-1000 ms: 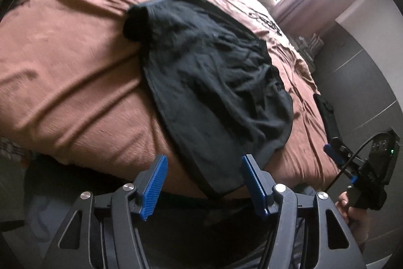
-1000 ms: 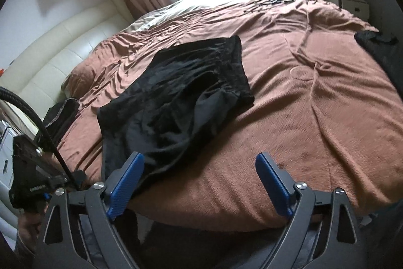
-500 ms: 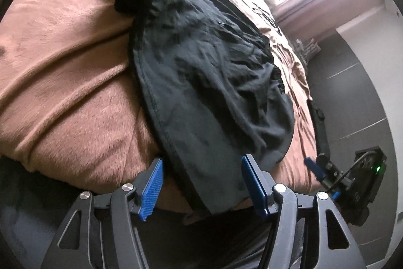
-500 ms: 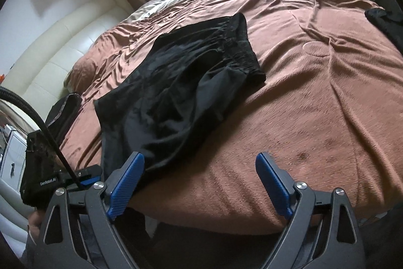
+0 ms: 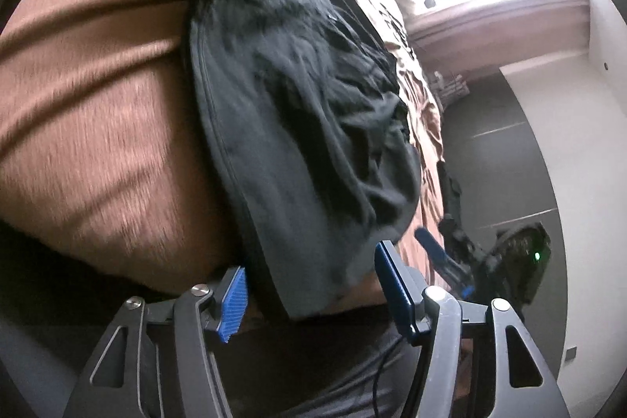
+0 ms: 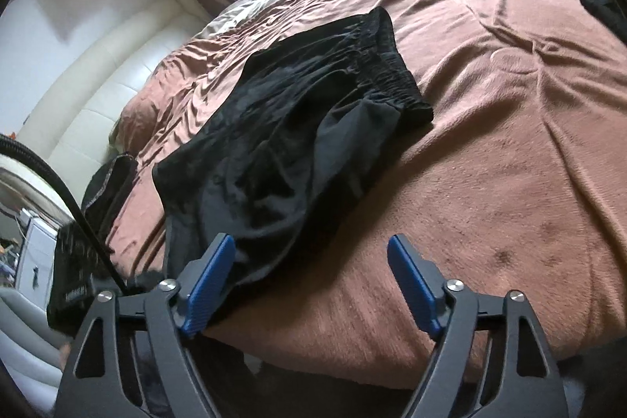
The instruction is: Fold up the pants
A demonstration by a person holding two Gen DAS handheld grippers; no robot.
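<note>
A pair of black pants lies crumpled on the brown bed cover, its lower hem hanging over the near bed edge. My left gripper is open, its blue pads on either side of that hanging hem, not closed on it. In the right wrist view the pants lie left of centre with the waistband toward the far right. My right gripper is open at the bed edge, its left pad by the pants' near edge, the right pad over bare cover.
The brown bed cover spreads wide to the right. Another dark garment lies at its far right edge. A dark bag sits at the left bed side by a white headboard. The right gripper shows in the left view.
Both grippers have moved closer to the bed edge and the pants. The left gripper now straddles the hanging hem. Both stay open.
</note>
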